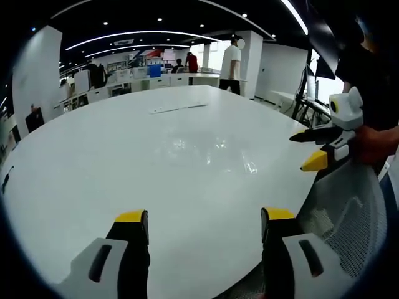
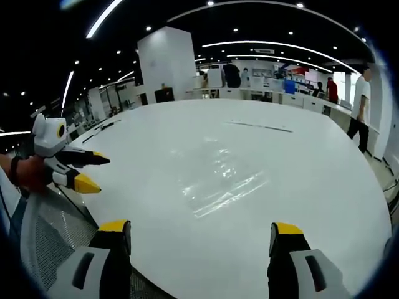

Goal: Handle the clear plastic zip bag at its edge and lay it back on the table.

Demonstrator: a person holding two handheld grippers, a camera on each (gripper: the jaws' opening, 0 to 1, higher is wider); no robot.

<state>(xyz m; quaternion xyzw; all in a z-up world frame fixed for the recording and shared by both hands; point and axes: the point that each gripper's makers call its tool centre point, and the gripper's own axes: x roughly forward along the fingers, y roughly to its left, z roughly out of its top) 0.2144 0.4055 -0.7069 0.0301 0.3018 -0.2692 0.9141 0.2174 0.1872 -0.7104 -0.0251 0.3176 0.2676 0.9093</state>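
The clear plastic zip bag (image 1: 215,152) lies flat on the white table (image 1: 93,168), told mainly by its glints and creases. In the right gripper view the bag (image 2: 224,180) lies just ahead of my right gripper (image 2: 201,229), which is open and holds nothing. My left gripper (image 1: 204,218) hovers open above the table's near edge, short of the bag. Each gripper shows in the other's view: the right gripper (image 1: 299,153) reaches in from the table's edge with its jaws apart, and so does the left gripper (image 2: 103,174). Neither touches the bag.
A thin pale strip (image 1: 177,108) lies far across the table, also visible as a strip (image 2: 259,126) beyond the bag. A mesh chair (image 1: 336,218) stands at the near table edge between the grippers. Desks and people (image 1: 230,62) are in the background.
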